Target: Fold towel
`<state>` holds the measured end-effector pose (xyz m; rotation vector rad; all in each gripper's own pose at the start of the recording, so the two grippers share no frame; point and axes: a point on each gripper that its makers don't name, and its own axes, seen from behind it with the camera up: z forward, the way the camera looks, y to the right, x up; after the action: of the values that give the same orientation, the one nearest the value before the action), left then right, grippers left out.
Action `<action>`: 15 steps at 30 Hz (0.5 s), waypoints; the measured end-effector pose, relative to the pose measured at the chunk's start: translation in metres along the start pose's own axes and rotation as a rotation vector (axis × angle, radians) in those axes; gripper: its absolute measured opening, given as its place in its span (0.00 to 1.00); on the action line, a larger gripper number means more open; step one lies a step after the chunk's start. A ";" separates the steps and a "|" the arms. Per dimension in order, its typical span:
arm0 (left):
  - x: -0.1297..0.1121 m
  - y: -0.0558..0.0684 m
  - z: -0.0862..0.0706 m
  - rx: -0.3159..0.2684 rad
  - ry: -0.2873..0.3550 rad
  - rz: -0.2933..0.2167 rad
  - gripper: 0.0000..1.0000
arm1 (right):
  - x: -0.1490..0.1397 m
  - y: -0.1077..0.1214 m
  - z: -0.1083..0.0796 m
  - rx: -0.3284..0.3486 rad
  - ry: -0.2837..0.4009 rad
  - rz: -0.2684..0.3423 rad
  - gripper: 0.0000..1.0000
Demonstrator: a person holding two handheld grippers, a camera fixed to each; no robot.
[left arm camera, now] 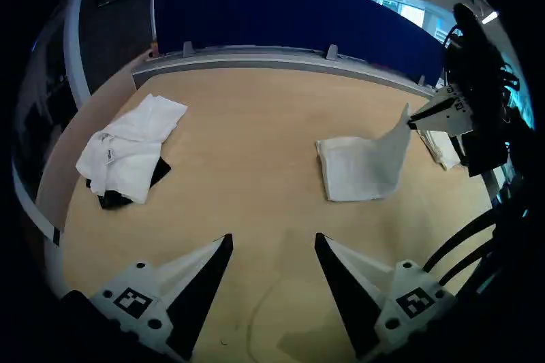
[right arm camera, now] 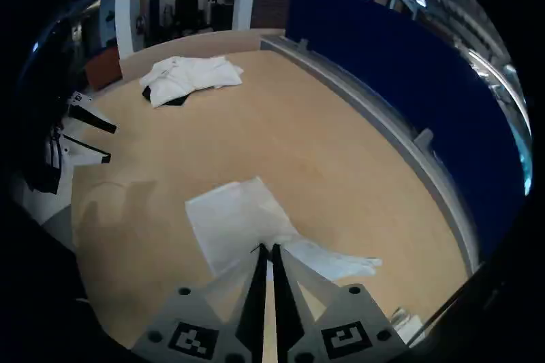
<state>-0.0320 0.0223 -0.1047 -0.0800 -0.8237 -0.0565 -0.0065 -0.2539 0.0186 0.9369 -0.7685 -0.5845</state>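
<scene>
L tool (left arm camera: pixel 272 235) wide open, empty | R tool (right arm camera: pixel 267 247) pinching towel (right arm camera: pixel 231 223) corner, lifted

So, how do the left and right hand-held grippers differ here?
The left hand-held gripper is open; the right hand-held gripper is shut. The left holds nothing above the table; the right pinches a raised corner of the white towel. Both share the same pointed, marker-tagged build.

Light wooden table (left arm camera: pixel 272 111), white towel (left arm camera: pixel 354 169), white cloth heap (left arm camera: pixel 129 145)
</scene>
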 end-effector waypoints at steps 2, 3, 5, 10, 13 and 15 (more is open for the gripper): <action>-0.001 0.000 -0.001 0.000 0.001 -0.004 0.89 | 0.008 -0.008 0.010 0.023 -0.004 -0.027 0.06; -0.001 0.000 -0.002 0.000 0.001 -0.006 0.89 | 0.011 -0.014 0.016 0.038 -0.007 -0.042 0.06; -0.003 0.000 -0.002 0.000 0.000 -0.012 0.89 | 0.016 -0.025 0.029 0.066 -0.013 -0.067 0.06; -0.010 0.002 -0.004 0.001 -0.003 -0.029 0.89 | 0.012 -0.060 0.076 0.144 -0.053 -0.079 0.06; -0.015 0.004 -0.004 0.002 -0.007 -0.042 0.89 | 0.001 -0.081 0.103 0.186 -0.088 -0.050 0.06; -0.019 0.004 -0.003 0.002 -0.010 -0.053 0.89 | -0.008 -0.093 0.117 0.204 -0.111 -0.026 0.06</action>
<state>-0.0418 0.0267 -0.1208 -0.0571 -0.8355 -0.1050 -0.1139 -0.3494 -0.0218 1.1106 -0.9291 -0.5917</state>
